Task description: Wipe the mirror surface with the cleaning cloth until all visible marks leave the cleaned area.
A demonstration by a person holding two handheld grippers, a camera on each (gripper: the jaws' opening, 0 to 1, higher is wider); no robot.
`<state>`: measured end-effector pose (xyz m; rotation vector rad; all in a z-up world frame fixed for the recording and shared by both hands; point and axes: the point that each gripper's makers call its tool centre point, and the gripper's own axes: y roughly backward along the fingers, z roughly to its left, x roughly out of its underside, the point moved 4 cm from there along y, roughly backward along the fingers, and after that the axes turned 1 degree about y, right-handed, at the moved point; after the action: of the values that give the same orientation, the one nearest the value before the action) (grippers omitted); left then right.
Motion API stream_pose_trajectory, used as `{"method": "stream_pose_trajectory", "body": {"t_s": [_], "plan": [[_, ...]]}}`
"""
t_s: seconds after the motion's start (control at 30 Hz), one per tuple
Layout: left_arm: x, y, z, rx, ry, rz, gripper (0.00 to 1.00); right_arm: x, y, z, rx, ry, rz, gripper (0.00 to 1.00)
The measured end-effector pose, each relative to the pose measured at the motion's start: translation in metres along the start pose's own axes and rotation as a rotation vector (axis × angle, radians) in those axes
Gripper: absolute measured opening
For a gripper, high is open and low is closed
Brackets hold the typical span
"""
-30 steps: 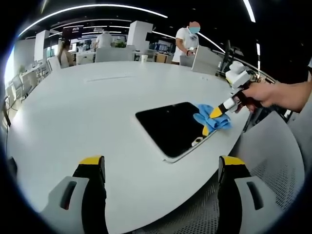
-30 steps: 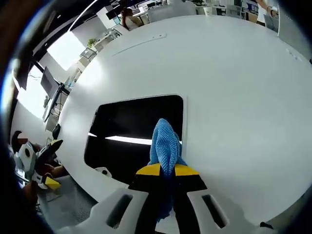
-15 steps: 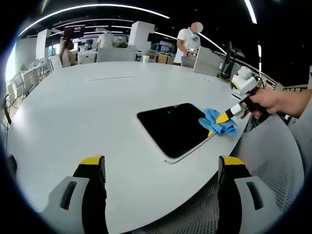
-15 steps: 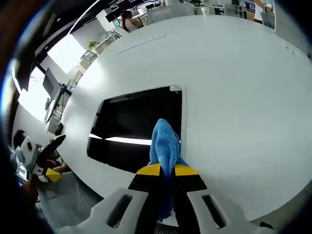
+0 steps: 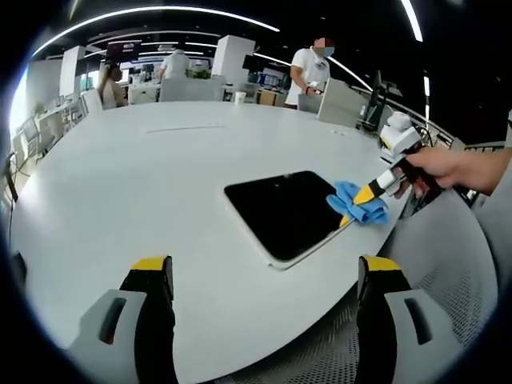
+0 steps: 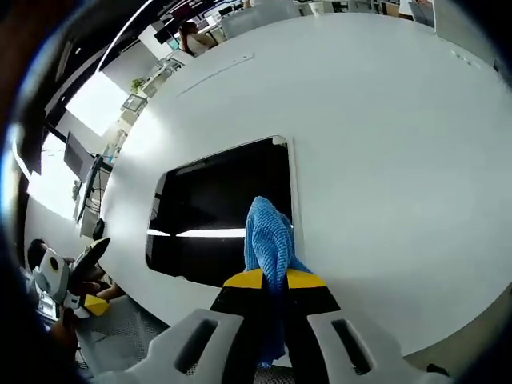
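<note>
Blue cleaning cloth [image 6: 269, 236], bunched in right claw [image 6: 270, 279], touches dark mirror [image 6: 220, 212].

Ahead of our left jaws spreads a large white round table [image 5: 120, 176]; beyond its far edge we see a standing person [image 5: 308, 68] and white chairs [image 5: 184, 88].

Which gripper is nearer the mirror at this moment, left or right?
Right. The right gripper holds the blue cloth at the mirror edge. The left gripper hangs open, back from the mirror's near side, apart from it.
</note>
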<state>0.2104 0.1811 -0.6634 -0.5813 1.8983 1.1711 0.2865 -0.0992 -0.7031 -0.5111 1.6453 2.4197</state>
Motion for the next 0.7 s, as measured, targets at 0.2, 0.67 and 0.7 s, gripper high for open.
{"method": "stream_pose_trajectory", "body": {"t_s": [0.2, 0.67, 0.7], "plan": [[-0.001, 0.001, 0.0, -0.004, 0.004, -0.006, 0.94, 0.0, -0.001, 0.004, 0.008, 0.018, 0.002, 0.02], [-0.001, 0.0, -0.001, 0.005, 0.007, -0.004, 0.94, -0.004, -0.015, 0.031, 0.012, 0.049, 0.052, 0.02], [-0.001, 0.0, -0.001, 0.004, 0.008, -0.006, 0.94, -0.004, -0.016, 0.035, 0.009, 0.051, 0.055, 0.02]]}}
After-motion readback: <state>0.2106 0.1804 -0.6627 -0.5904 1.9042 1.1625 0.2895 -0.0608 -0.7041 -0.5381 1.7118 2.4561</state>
